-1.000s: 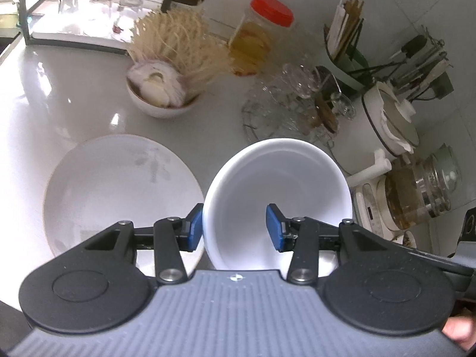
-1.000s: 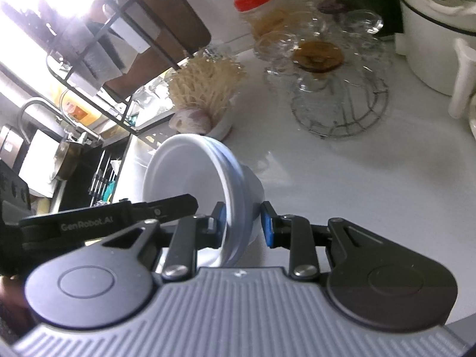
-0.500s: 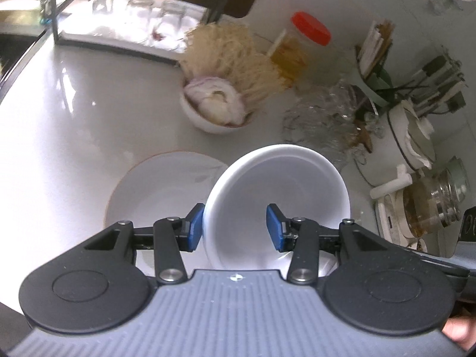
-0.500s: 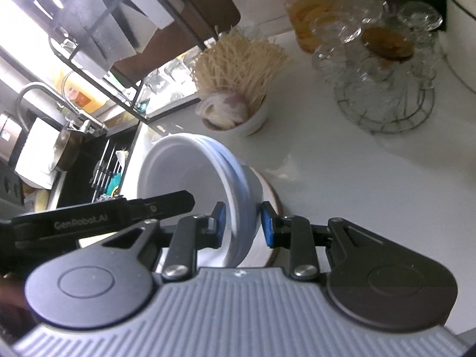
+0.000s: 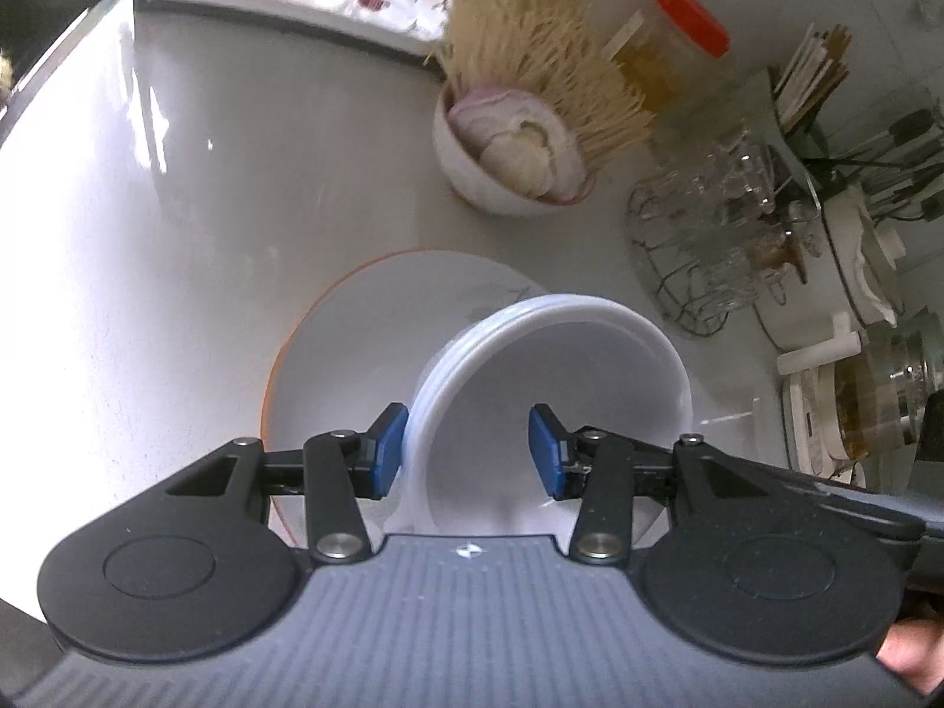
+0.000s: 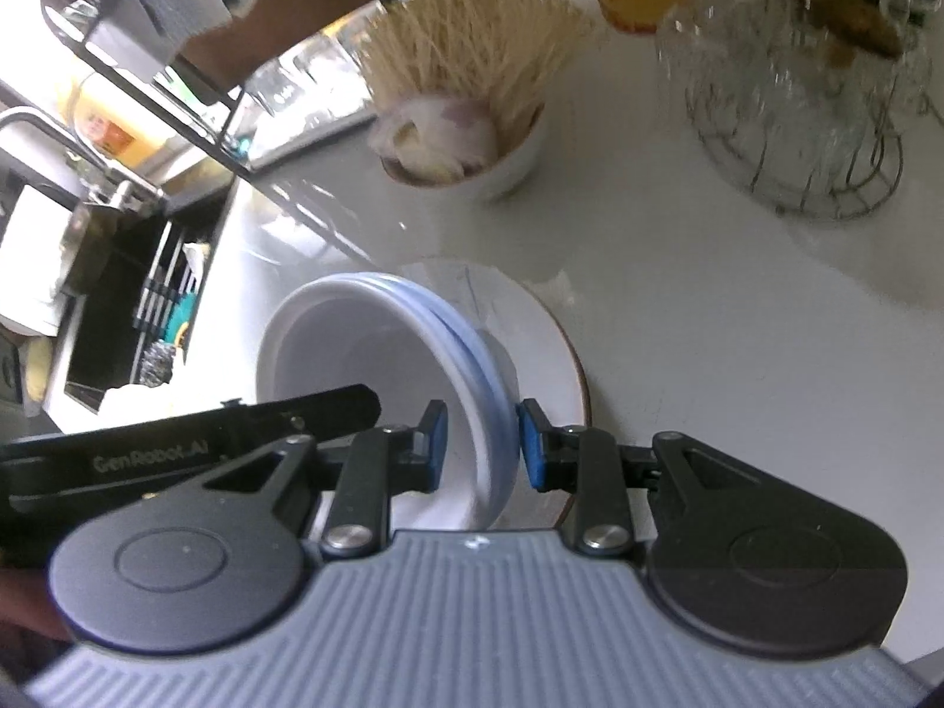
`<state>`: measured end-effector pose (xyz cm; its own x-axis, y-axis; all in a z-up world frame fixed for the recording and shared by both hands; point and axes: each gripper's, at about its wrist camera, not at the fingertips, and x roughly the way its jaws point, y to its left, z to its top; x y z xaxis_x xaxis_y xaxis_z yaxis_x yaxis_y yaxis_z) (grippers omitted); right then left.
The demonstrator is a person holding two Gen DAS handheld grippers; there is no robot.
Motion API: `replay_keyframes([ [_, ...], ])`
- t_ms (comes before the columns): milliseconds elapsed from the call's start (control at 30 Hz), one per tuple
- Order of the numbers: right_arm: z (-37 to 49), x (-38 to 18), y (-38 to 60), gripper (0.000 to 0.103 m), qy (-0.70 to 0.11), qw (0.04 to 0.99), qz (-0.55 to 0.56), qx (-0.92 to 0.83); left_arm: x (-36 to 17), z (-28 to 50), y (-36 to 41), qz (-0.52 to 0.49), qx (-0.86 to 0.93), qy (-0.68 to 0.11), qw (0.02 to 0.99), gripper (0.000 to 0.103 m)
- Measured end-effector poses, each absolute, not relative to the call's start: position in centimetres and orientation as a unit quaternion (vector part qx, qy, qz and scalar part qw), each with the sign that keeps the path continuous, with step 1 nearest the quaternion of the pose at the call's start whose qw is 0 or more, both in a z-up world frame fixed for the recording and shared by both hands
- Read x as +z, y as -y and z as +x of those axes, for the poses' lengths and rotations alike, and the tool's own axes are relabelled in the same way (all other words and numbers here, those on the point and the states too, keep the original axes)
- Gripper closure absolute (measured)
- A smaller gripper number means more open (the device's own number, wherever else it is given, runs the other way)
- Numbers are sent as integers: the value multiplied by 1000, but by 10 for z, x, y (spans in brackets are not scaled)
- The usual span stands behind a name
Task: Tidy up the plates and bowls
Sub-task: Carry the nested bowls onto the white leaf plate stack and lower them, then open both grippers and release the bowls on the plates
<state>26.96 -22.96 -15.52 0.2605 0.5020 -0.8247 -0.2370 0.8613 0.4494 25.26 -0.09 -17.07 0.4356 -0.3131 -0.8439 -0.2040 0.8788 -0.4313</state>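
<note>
A stack of nested white bowls (image 5: 566,366) hangs tilted just above a white plate (image 5: 366,342) with an orange-brown rim, which lies on the white counter. My left gripper (image 5: 467,457) is shut across the stack's left rim, with one blue pad outside and the other inside. In the right wrist view my right gripper (image 6: 482,449) is shut across the opposite rim of the bowls (image 6: 354,348), pads on either side of the layered edges. The plate (image 6: 543,342) shows beneath and to the right. The left tool's black body (image 6: 194,442) reaches in from the left.
Behind the plate stands a small bowl of garlic and pale sticks (image 5: 513,159). A wire rack of glasses (image 5: 708,236), a red-lidded jar (image 5: 678,41) and a glass teapot (image 5: 879,401) line the right. A sink (image 6: 118,271) lies left of the counter.
Both grippers have carried the bowl stack leftward and down until it hangs over the plate. The stack has tipped, so its layered rims now show.
</note>
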Motion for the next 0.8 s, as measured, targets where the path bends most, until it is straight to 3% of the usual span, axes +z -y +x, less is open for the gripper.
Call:
replay_keyframes([
  [800,271,-169,216,73,-576,779,105,224,-192,264,-1,-220,-35,-549,806,52],
])
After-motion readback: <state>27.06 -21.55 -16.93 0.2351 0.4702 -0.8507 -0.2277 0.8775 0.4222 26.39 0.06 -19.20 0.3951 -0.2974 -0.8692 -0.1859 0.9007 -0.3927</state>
